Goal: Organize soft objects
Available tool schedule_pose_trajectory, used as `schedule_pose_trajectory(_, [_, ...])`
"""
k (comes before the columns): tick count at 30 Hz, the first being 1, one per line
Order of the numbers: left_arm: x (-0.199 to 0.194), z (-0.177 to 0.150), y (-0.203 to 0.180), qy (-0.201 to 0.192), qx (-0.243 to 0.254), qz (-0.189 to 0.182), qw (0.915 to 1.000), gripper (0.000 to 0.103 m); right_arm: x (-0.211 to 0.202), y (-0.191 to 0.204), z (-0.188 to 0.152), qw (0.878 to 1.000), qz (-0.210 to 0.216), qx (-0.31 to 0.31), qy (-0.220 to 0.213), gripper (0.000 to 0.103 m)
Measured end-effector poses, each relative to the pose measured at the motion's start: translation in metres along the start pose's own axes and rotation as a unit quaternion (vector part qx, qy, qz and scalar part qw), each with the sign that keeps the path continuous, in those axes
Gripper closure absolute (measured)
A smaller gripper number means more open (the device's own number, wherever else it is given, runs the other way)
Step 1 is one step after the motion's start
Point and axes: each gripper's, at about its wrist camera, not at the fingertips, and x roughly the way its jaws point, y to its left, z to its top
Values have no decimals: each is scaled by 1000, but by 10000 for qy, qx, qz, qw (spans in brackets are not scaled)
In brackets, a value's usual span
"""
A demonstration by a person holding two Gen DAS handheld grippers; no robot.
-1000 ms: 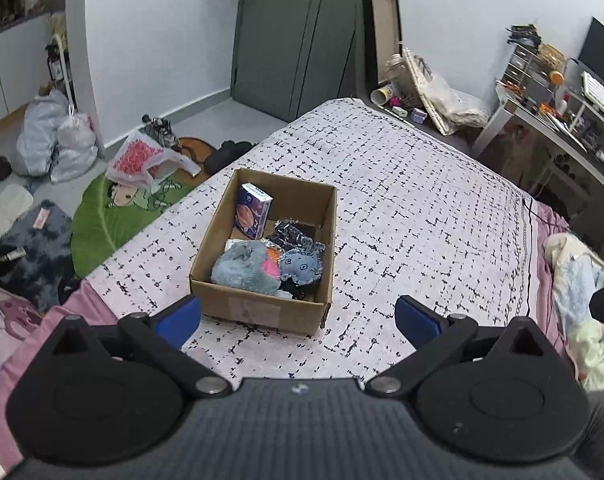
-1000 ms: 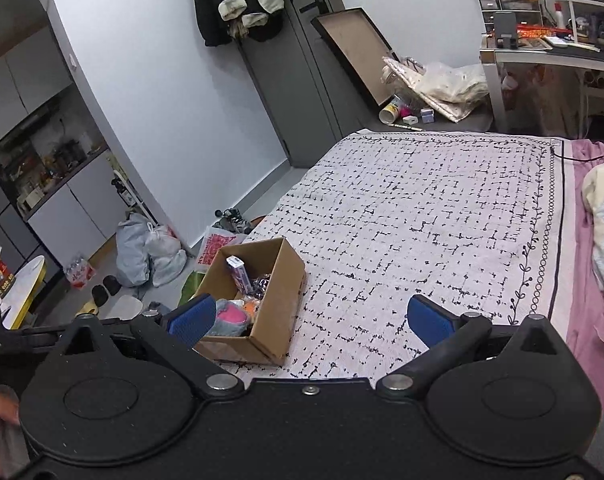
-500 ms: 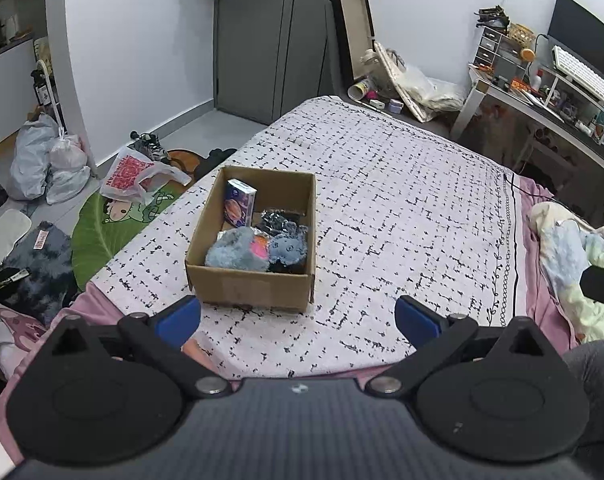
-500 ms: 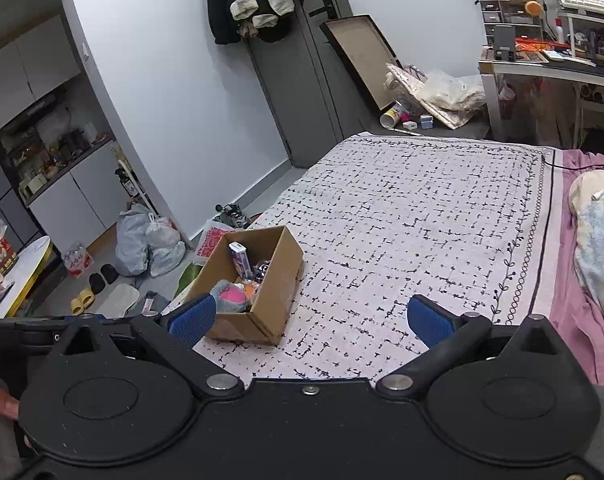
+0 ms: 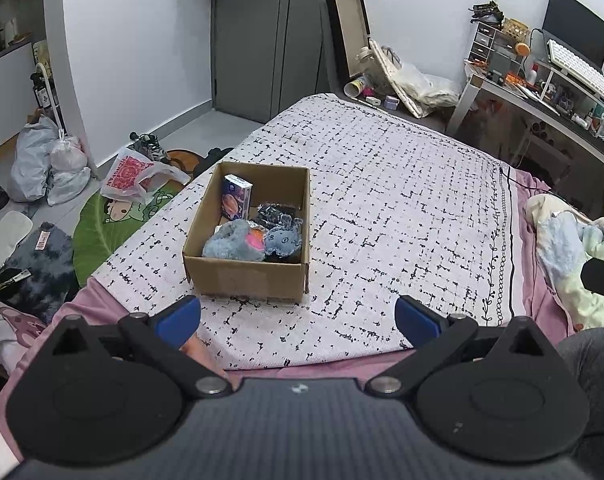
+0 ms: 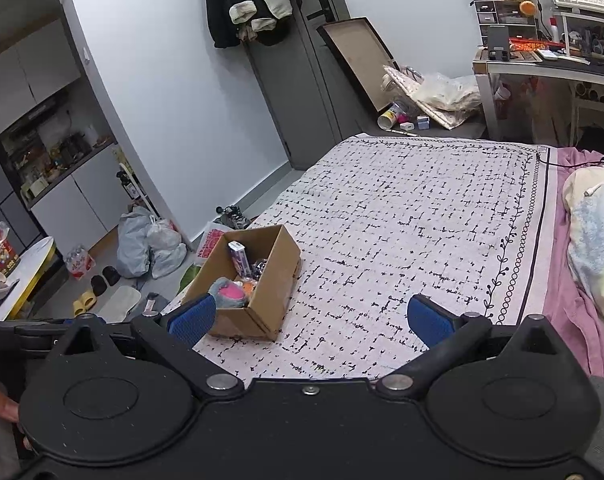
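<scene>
Soft toys, a blue plush [image 5: 231,243] and a grey-blue one [image 5: 282,238], lie in the cardboard box [image 5: 247,280] on the bed [image 5: 402,208]. Left gripper [image 5: 297,320] and right gripper [image 6: 312,318] both hover with jaws spread, empty, short of the box. Beside the toys a small carton [image 5: 236,197] stands upright.

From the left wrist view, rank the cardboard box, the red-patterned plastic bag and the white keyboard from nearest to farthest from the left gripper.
1. Cardboard box: on the bed, just ahead of the left gripper.
2. Red-patterned plastic bag: on the floor, left of the bed.
3. White keyboard: on the desk shelf, far right.
</scene>
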Motion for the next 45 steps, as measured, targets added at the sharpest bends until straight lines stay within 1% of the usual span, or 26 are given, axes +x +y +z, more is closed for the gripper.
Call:
schedule_pose_trajectory(23, [-4,-2,4,-23,-61,32,10000,1,-3,8,-2,9999,12,-123,30,0])
schedule_pose_trajectory(45, [-2,-2,6,39,-85,51,9999,1,0,13,-3,9998,15,-188,98,0])
